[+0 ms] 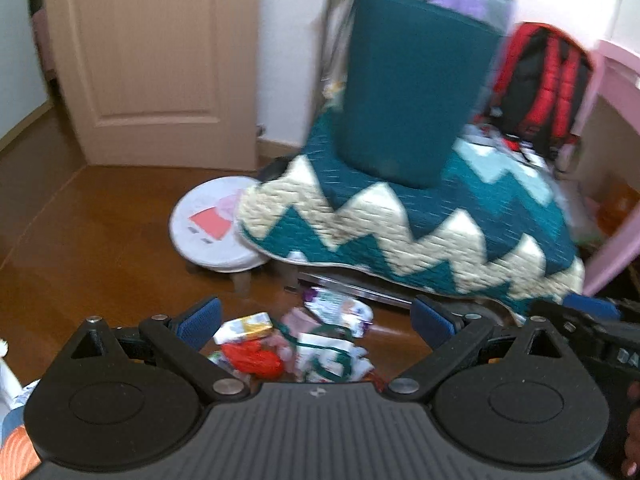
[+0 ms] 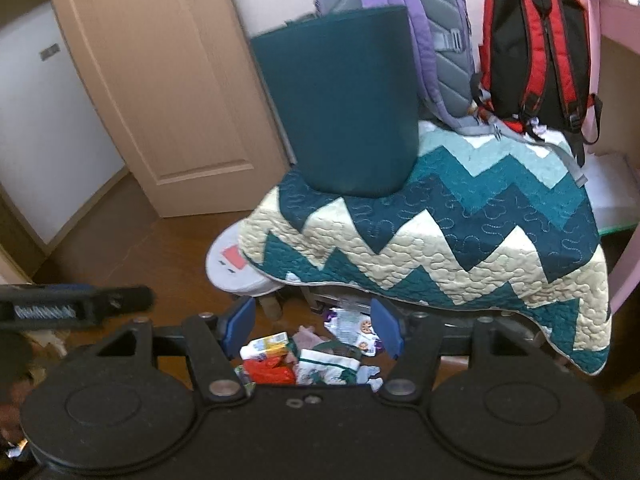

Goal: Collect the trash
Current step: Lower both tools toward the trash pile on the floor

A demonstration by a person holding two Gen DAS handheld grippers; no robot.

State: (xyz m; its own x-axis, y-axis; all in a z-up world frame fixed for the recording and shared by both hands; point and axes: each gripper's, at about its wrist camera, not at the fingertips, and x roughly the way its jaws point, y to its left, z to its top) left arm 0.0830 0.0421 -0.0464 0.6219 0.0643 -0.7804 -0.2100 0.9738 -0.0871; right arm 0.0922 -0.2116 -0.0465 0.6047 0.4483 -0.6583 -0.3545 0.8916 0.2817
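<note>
Left claw (image 1: 316,320) and right claw (image 2: 313,330), both spread wide and empty, poised side by side above a trash pile (image 2: 308,360) on the floor (image 1: 100,248).

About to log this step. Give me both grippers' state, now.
Left gripper: open, holding nothing, above the trash pile on the floor.
Right gripper: open, holding nothing, over the same pile.

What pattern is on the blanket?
Zigzag bands of teal and cream on the blanket; clearest in the right wrist view.
</note>
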